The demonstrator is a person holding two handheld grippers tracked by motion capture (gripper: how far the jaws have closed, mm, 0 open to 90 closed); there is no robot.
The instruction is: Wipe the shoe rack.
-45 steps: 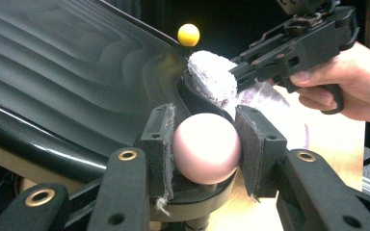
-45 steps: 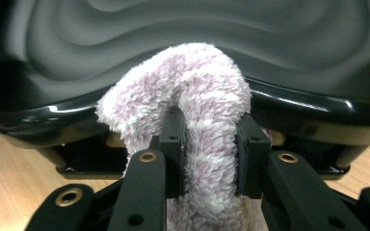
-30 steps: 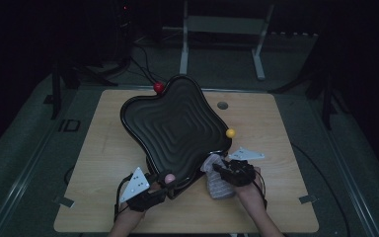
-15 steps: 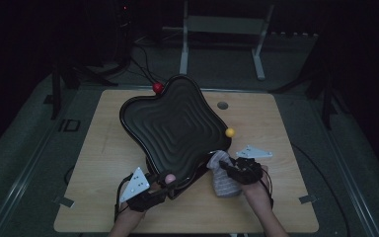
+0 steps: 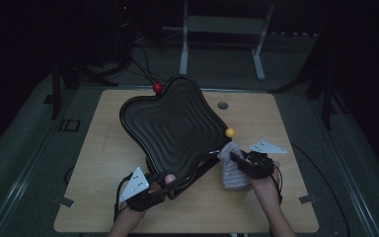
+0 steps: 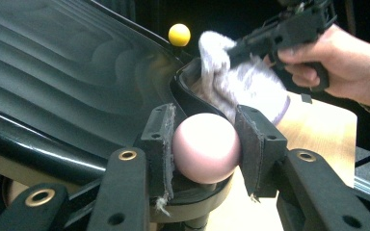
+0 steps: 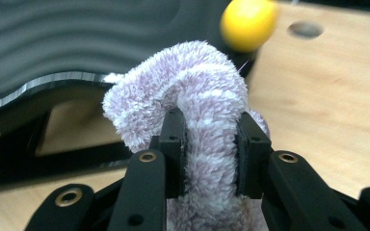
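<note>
A black tray (image 5: 177,123) with a rippled, wavy surface stands tilted on the wooden table (image 5: 98,163). It has ball knobs at its corners: red (image 5: 157,88) at the far corner, yellow (image 5: 230,132) at the right, pink (image 5: 169,178) at the near one. My left gripper (image 6: 204,139) is shut on the pink ball (image 6: 204,147). My right gripper (image 7: 211,139) is shut on a fluffy lilac-and-white cloth (image 7: 192,82), which is bunched against the tray's right edge just below the yellow ball (image 7: 248,24). From above, the cloth (image 5: 233,173) hangs down to the table beside the right gripper (image 5: 234,157).
A round hole (image 5: 222,105) sits in the tabletop behind the tray. A metal frame (image 5: 222,24) and dark stand legs (image 5: 59,84) stand on the floor beyond the table. Bare wood lies to the left of the tray and along the front edge.
My right gripper has carried the cloth a little away from me along the tray's right edge, toward the yellow ball. The left gripper stays on the pink ball.
</note>
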